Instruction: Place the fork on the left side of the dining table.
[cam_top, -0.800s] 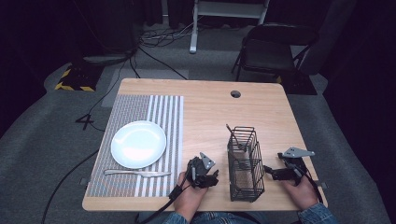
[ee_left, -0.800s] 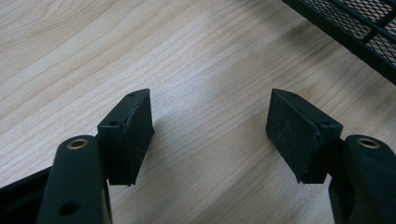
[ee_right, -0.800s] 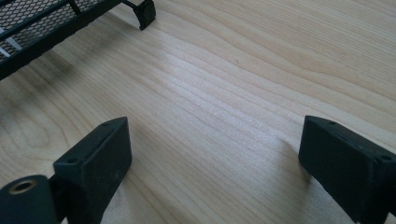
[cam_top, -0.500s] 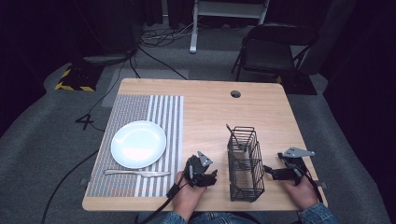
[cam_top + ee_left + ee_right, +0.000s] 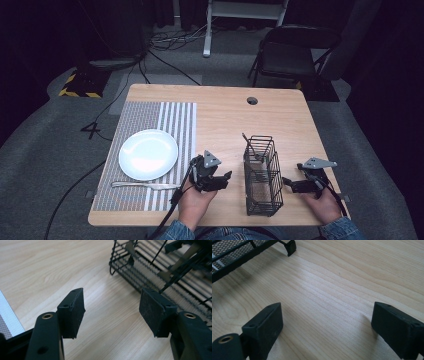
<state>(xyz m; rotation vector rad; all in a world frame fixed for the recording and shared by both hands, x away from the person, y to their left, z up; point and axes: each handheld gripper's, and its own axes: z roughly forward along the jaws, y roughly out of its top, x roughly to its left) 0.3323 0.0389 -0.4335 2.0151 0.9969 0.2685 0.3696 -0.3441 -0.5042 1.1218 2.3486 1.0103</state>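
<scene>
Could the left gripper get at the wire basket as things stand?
Probably yes: the left gripper has open, empty jaws aimed at the wire basket, with bare table between them.

The wire basket (image 5: 262,175) stands on the counter (image 5: 225,115), with utensils (image 5: 252,150) in it. Left of the basket lies the placemat (image 5: 150,150), carrying a plate (image 5: 148,154); a knife (image 5: 140,185) lies on the mat before the plate. The left tongs (image 5: 226,176) sit just left of the basket, the right tongs (image 5: 286,182) just right.

Basket (image 5: 160,267) cut off, contents unclear
</scene>
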